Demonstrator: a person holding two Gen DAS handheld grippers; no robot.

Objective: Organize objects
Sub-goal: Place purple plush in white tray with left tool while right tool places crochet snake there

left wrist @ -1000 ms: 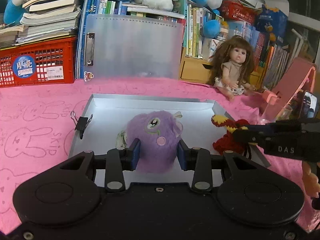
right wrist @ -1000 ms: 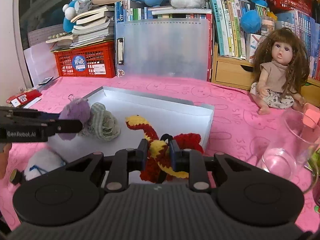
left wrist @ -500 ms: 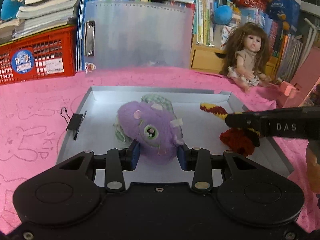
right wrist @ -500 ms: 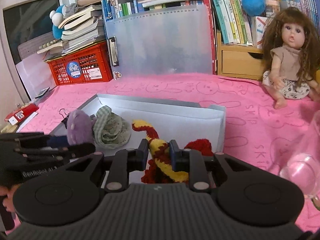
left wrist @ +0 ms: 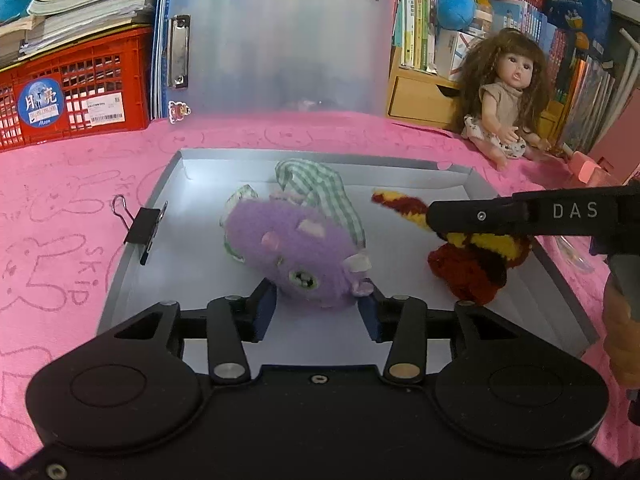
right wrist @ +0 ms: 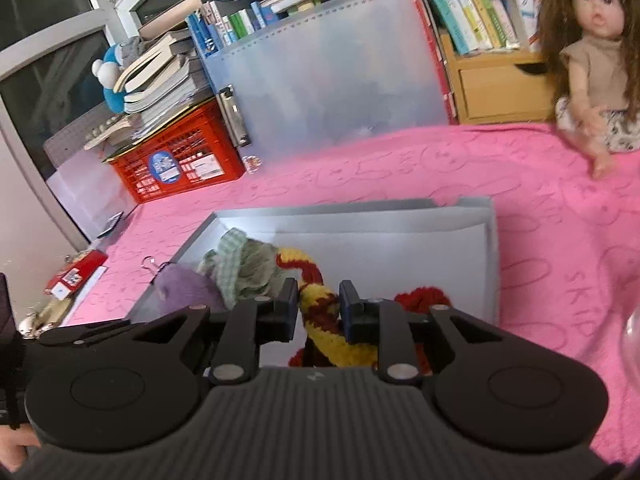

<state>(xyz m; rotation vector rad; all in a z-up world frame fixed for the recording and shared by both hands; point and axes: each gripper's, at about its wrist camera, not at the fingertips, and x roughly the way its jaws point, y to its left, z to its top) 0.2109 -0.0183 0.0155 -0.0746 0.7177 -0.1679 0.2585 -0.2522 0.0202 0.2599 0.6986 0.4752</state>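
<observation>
Left wrist view: the shallow grey tray (left wrist: 132, 236) holds the round purple plush toy (left wrist: 298, 258), lying at 12 o'clock between the left gripper (left wrist: 316, 310) pads. Its jaws are opening, pads clear. The right gripper (right wrist: 319, 306), at 3 o'clock, stays clenched on the red-and-yellow knitted toy (right wrist: 320, 312).

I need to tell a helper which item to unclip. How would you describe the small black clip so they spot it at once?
Find the shallow grey tray on the pink cloth. On its left wall sits the black metal binder clip, wire handle over the cloth. Unlike the purple plush toy and green checked cloth, it is hard and grips the rim.
</observation>
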